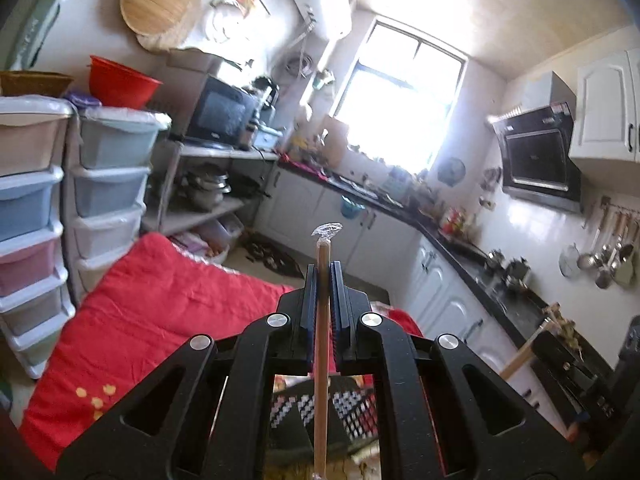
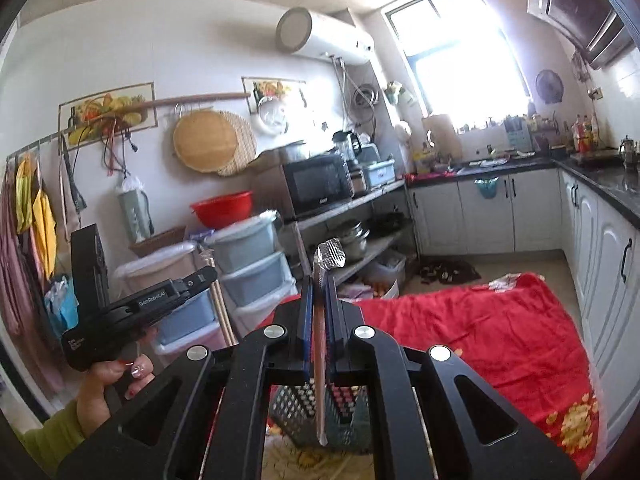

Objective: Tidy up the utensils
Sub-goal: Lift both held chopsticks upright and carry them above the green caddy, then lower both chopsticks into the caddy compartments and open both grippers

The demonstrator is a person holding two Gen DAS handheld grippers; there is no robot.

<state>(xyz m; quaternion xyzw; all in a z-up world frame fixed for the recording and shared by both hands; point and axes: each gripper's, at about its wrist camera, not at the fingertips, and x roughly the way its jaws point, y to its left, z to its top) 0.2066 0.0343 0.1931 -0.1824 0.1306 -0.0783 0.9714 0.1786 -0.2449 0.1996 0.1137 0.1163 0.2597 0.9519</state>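
Chopsticks in clear wrapping (image 1: 321,332) are clamped lengthwise in the left gripper (image 1: 323,270), the twisted wrapper tip poking out at 12 o'clock past the fingertips. A second wrapped utensil (image 2: 320,344) is pinched the same way in the right gripper (image 2: 319,280); its crimped, silvery wrapper end stands above the fingertips. Both sets of jaws are drawn narrow, with only the thin stick between the pads.

Step in hand, as judged: carry phase. Both items are held clear of the red cloth (image 1: 160,300), both grippers aimed out across the kitchen rather than down at a surface.

A dark perforated basket (image 2: 316,420) is seen low in the right wrist view at 6 o'clock, under the gripper body; it is taken as the likely holder. The next move calls for both grippers to be tipped downward and each stick lined up over the basket mouth before the jaws are eased.

In the right wrist view the body of the left gripper is noted at 9 o'clock, held by a hand (image 2: 116,380) with a green sleeve.

Hard to make out:
- Basket rim and contents are mostly masked by gripper linkages in both views.
- Lower ends of both sticks are blurred.
- Whether the right item is chopsticks or another utensil cannot be told.
- The window area is washed out by glare.
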